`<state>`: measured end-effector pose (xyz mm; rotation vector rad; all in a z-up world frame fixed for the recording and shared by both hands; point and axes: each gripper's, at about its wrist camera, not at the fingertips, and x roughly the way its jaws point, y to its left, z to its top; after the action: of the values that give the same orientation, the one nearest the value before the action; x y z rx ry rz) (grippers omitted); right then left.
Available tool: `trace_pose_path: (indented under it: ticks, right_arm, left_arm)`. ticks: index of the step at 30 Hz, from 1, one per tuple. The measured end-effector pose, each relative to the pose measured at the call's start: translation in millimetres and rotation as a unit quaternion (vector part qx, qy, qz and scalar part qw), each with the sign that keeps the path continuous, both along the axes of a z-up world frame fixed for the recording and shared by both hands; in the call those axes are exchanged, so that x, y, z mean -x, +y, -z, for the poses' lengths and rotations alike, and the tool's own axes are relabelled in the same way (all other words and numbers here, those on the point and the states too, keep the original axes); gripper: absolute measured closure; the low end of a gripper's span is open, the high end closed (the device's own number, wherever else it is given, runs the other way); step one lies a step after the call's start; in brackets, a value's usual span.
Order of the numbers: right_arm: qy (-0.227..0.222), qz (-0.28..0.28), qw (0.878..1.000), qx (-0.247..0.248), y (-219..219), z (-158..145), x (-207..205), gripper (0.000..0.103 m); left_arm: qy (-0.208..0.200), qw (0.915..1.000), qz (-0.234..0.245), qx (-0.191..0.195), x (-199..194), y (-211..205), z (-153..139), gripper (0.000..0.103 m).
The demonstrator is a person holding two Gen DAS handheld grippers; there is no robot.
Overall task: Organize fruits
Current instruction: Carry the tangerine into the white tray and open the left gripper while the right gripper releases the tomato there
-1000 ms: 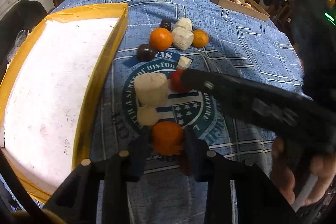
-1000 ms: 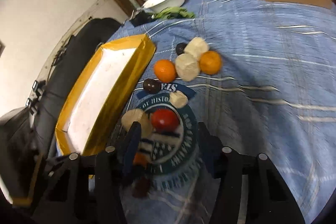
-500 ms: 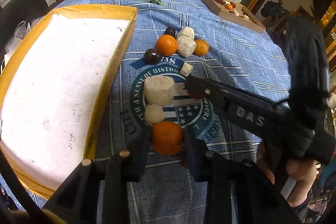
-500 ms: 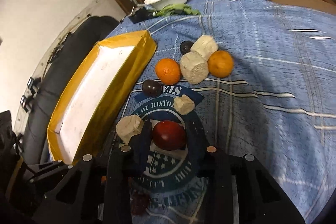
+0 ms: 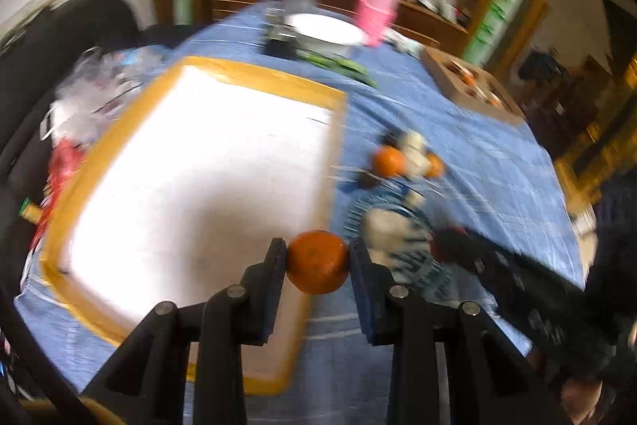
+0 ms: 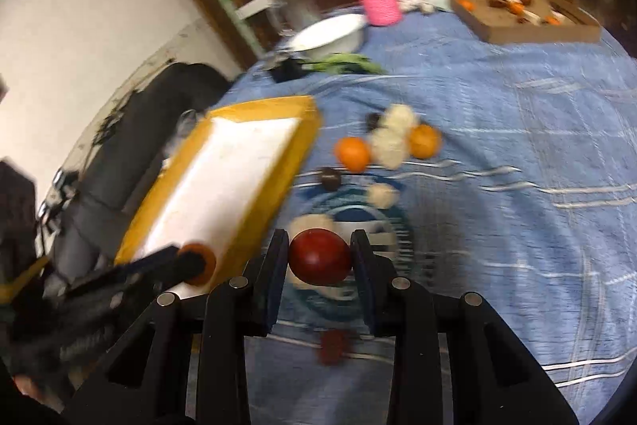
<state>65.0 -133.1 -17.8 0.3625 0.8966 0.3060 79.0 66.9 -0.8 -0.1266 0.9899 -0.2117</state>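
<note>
The left gripper [image 5: 317,261] pinches an orange [image 5: 317,261] above the near edge of the yellow-rimmed tray [image 5: 258,76], whose white floor shows no fruit. To its right, the right gripper [image 6: 319,257] pinches a dark red fruit [image 6: 319,257] above the worktop [image 6: 517,154]. Ahead of it, two more oranges [image 6: 352,154], dark fruits and pale pieces lie unsorted, so the sorting looks barely begun.

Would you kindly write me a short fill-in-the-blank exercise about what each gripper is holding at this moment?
1. The left gripper is shut on an ____ fruit.
2. The right gripper is shut on a dark ____ fruit.
3. The large tray beside the loose fruit has a ____ rim.
4. The tablecloth is ____.

Missing words: orange; red; yellow; blue
</note>
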Motion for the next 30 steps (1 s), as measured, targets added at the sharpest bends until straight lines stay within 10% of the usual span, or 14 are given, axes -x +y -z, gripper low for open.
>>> trace_pose_path:
  ticks: [8, 14, 30]
  right_arm:
    - [0.025, -0.116, 0.992, -0.030, 105.2, 12.3, -22.5, 0.073]
    - [0.074, -0.156, 0.984, 0.043, 167.3, 44.5, -24.3, 0.072]
    - [0.036, -0.171, 0.967, 0.185, 170.1, 47.1, 14.2, 0.072]
  left_arm:
    - [0.004, 0.9936, -0.103, -0.046, -18.2, 84.0, 24.4, 0.068]
    - [0.032, 0.9903, -0.127, -0.047, -22.5, 111.0, 49.5, 0.068]
    - [0.057, 0.9867, -0.115, -0.099, -8.7, 91.0, 55.9, 0.064]
